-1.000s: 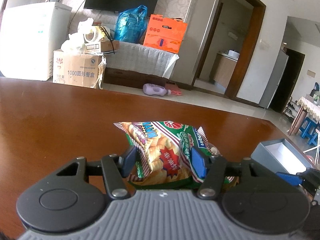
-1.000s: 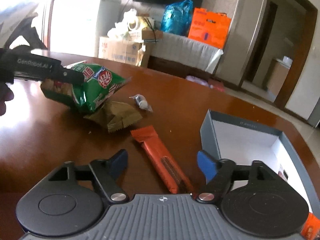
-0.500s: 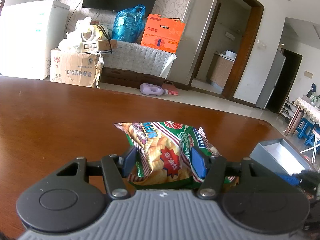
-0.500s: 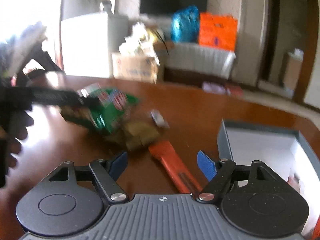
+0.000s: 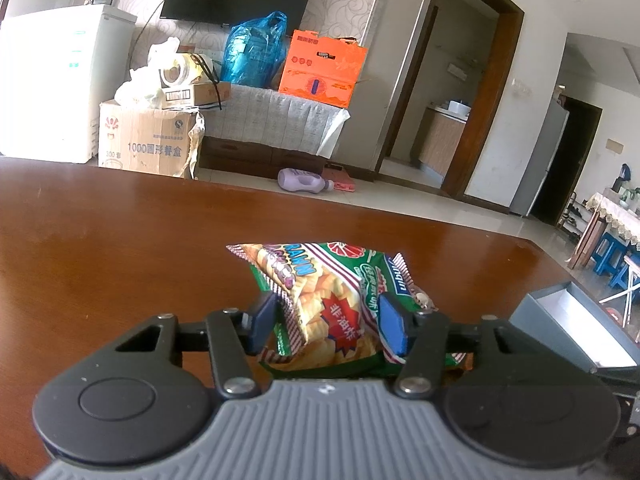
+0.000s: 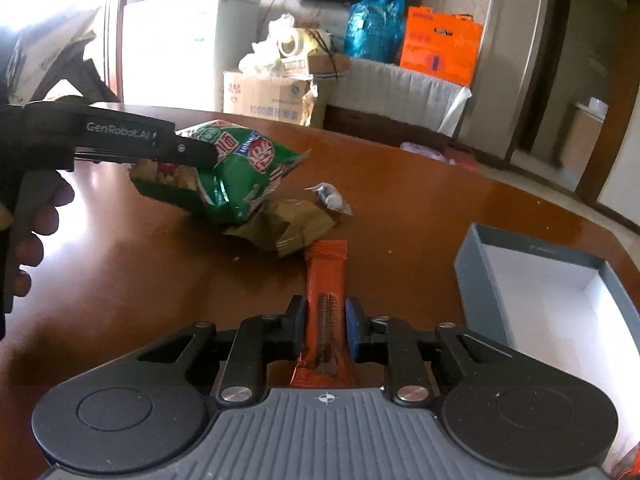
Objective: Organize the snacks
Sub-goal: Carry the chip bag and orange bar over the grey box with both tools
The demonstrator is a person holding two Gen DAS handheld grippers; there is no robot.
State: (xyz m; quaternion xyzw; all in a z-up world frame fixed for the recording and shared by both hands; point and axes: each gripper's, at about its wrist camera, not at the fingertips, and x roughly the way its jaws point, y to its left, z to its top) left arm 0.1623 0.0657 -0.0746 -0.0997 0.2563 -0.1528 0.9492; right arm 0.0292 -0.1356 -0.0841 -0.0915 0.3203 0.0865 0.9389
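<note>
Right wrist view: right gripper (image 6: 325, 322) had just closed, pads pinching the orange snack bar (image 6: 325, 304) lying on the wooden table (image 6: 420, 216), left of the open grey box (image 6: 476, 280). Left gripper (image 5: 326, 320) clamped the green chip bag (image 5: 328, 300), jaws just tightened slightly, bag held above the table.

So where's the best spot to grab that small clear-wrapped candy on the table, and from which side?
Grip the small clear-wrapped candy across its plump white middle, coming from above. It lies flat on the table, apart from the olive packet; its twisted ends look too thin to hold.
</note>
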